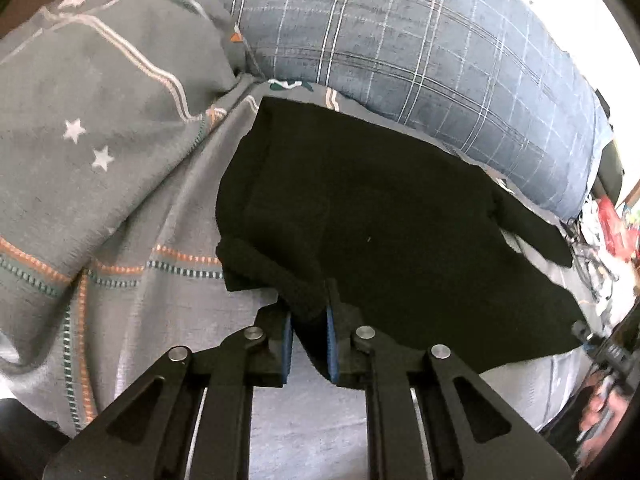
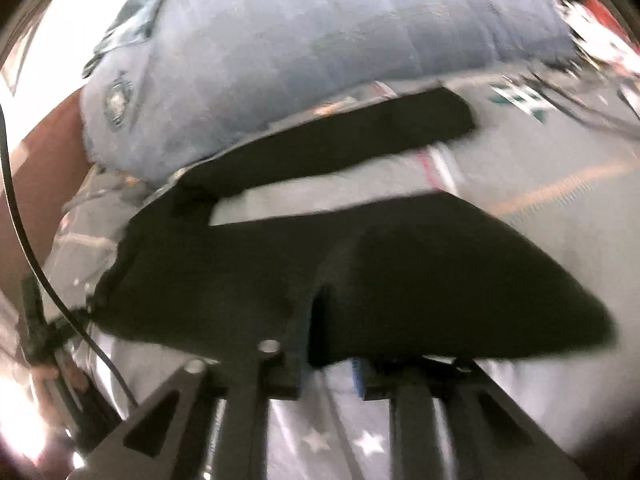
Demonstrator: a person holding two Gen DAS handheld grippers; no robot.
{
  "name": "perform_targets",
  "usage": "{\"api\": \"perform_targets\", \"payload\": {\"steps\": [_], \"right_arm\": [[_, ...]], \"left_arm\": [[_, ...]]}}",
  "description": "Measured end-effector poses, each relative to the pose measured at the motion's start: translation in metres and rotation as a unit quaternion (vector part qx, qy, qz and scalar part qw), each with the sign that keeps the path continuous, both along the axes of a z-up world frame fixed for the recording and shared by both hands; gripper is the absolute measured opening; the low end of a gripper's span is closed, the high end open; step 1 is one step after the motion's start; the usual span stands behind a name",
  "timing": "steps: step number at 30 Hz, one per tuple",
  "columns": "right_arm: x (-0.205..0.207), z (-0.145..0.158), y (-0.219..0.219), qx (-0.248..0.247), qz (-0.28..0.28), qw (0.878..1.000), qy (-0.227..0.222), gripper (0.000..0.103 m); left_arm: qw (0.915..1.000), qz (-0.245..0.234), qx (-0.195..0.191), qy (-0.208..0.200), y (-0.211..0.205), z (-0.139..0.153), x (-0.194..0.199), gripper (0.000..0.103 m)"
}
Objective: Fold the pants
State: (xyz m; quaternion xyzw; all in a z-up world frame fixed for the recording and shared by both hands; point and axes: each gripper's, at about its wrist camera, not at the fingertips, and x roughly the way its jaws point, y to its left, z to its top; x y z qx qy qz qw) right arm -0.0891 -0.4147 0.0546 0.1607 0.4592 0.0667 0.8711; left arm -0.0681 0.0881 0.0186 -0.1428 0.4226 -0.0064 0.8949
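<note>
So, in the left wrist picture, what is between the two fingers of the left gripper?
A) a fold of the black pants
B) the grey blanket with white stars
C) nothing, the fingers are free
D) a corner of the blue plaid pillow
A: the left gripper is closed on a bunched edge of the black pants, with dark cloth filling the gap between its blue pads.

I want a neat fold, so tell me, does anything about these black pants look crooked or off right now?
Yes. In the right wrist view the black pants have one leg splayed away from the other, with a wedge of bedsheet showing between them. The left gripper pinches a bunched edge. The right view is blurred.
</note>
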Motion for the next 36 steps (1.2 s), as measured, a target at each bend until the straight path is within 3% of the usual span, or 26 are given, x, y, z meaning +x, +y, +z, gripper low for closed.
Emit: {"api": "perform_targets", "payload": {"steps": [3, 6, 11, 13, 14, 15, 16, 18, 20, 22, 23, 26, 30, 33, 36], "right_arm": [[-0.003, 0.004, -0.025, 0.02, -0.036, 0.999, -0.002, 0.053], [0.0, -0.005, -0.051, 0.054, -0.069, 0.996, 0.009, 0.053], [0.011, -0.015, -0.087, 0.127, -0.124, 0.984, -0.017, 0.051], [0.016, -0.004, -0.09, 0.109, -0.129, 0.985, -0.034, 0.045], [0.016, 0.003, -0.09, 0.091, -0.122, 0.987, -0.049, 0.017], [0.015, 0.015, -0.086, 0.055, -0.11, 0.99, -0.065, 0.004], [0.014, 0.025, -0.081, 0.025, -0.095, 0.992, -0.075, 0.004], [0.01, 0.035, -0.072, -0.014, -0.074, 0.994, -0.077, 0.004], [0.004, 0.036, -0.065, -0.059, -0.067, 0.994, -0.062, 0.005], [0.005, 0.023, -0.062, -0.118, -0.069, 0.991, 0.0, 0.019], [0.007, 0.013, -0.061, -0.152, -0.072, 0.985, 0.04, 0.032], [-0.001, 0.01, -0.069, -0.198, -0.093, 0.974, 0.051, 0.035], [-0.013, 0.035, -0.085, -0.168, -0.126, 0.978, 0.007, 0.035], [-0.003, 0.049, -0.074, -0.157, -0.092, 0.983, -0.024, 0.035], [0.023, 0.034, -0.055, -0.138, -0.055, 0.989, -0.004, 0.035]], "left_arm": [[0.9998, -0.002, 0.019, -0.001, -0.002, 0.007, -0.003, 0.019], [0.9992, 0.004, 0.038, -0.007, -0.002, 0.018, -0.011, 0.029], [0.9977, 0.002, 0.066, -0.016, -0.003, 0.032, -0.017, 0.031], [0.9974, 0.004, 0.068, -0.023, -0.004, 0.04, -0.018, 0.031], [0.9972, 0.004, 0.069, -0.028, -0.004, 0.045, -0.02, 0.031], [0.9969, 0.003, 0.07, -0.036, -0.005, 0.05, -0.022, 0.031], [0.9965, 0.001, 0.071, -0.045, -0.006, 0.056, -0.023, 0.032], [0.9959, -0.006, 0.069, -0.058, -0.01, 0.065, -0.024, 0.049], [0.9954, -0.018, 0.063, -0.07, -0.018, 0.069, -0.021, 0.055], [0.9949, -0.035, 0.063, -0.07, -0.03, 0.067, -0.016, 0.055], [0.9947, -0.043, 0.064, -0.068, -0.037, 0.065, -0.013, 0.055], [0.994, -0.072, 0.064, -0.053, -0.057, 0.054, -0.005, 0.055], [0.9929, -0.093, 0.068, -0.029, -0.073, 0.037, 0.005, 0.057], [0.9931, -0.097, 0.064, -0.018, -0.077, 0.027, 0.012, 0.066], [0.9941, -0.093, 0.056, 0.004, -0.077, 0.012, 0.02, 0.066]]}}
